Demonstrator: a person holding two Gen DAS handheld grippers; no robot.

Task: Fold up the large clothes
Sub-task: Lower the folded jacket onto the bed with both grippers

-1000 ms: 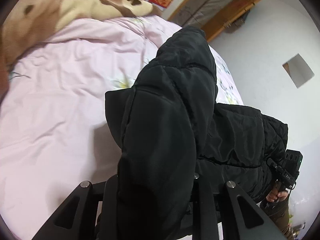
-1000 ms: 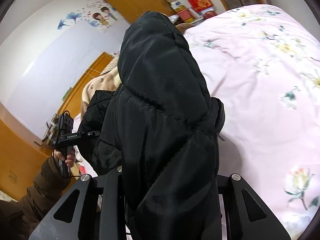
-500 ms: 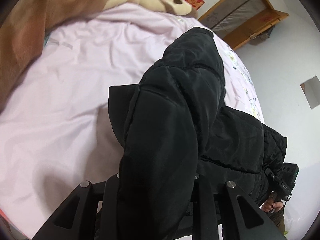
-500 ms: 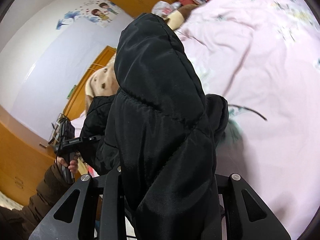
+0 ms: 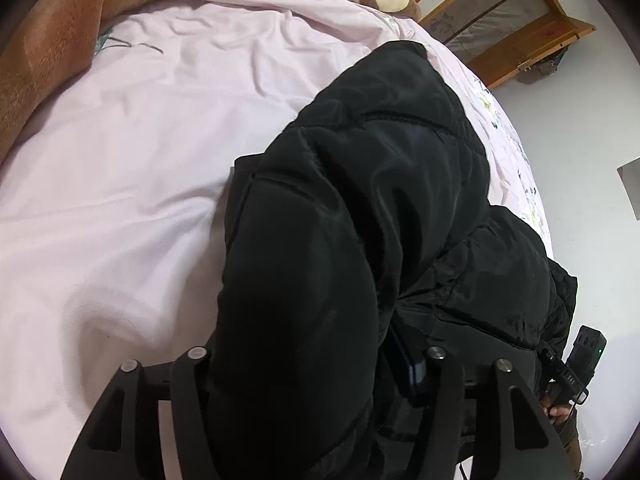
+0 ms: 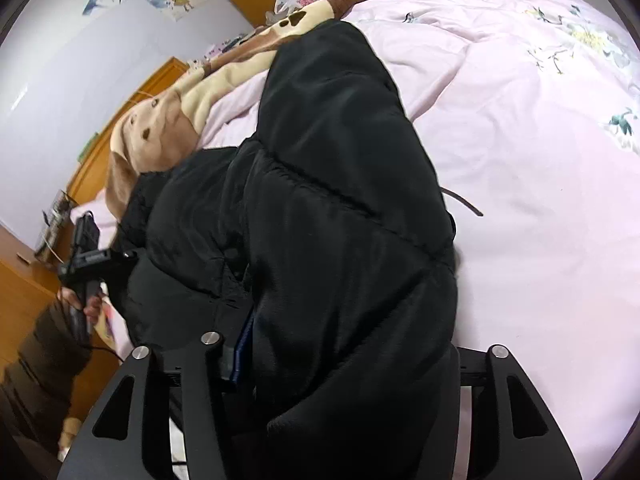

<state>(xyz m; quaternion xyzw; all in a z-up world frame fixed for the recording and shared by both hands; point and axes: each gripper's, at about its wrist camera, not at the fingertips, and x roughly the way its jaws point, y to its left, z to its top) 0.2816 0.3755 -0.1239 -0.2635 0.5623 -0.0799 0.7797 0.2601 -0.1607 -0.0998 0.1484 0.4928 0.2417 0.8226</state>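
Both tongs are opening right now, each with a fat fold of the black quilted puffer jacket (image 5: 360, 208) sitting between its fingers. In the left wrist view the left gripper (image 5: 312, 360) has daylight beside the right finger, a blue pad showing bare, so I read that as letting go rather than squeezing. Same story for the right gripper (image 6: 336, 348) in its own view, where the left pad stands clear of the fabric. My guess on why: the folded bulk is lying on the pink flowered bed quilt (image 5: 120, 200), and the grip isn't needed once the bed carries the weight

The jacket lies on the near part of the bed, right under both cameras. In the left view its long axis runs from about 7 o'clock up to 1 o'clock, rounded end pointing at the wooden frame (image 5: 520, 32) against the wall. In the right view it runs from 6 up toward 11, pointing at the brown and cream plush blanket (image 6: 168, 128). Each camera also catches the other hand's tool: right one at 4 o'clock (image 5: 576, 364), left one at 9 (image 6: 86, 256)

Puffy stuff springs back, so I'd expect the fold to loft up a bit once released
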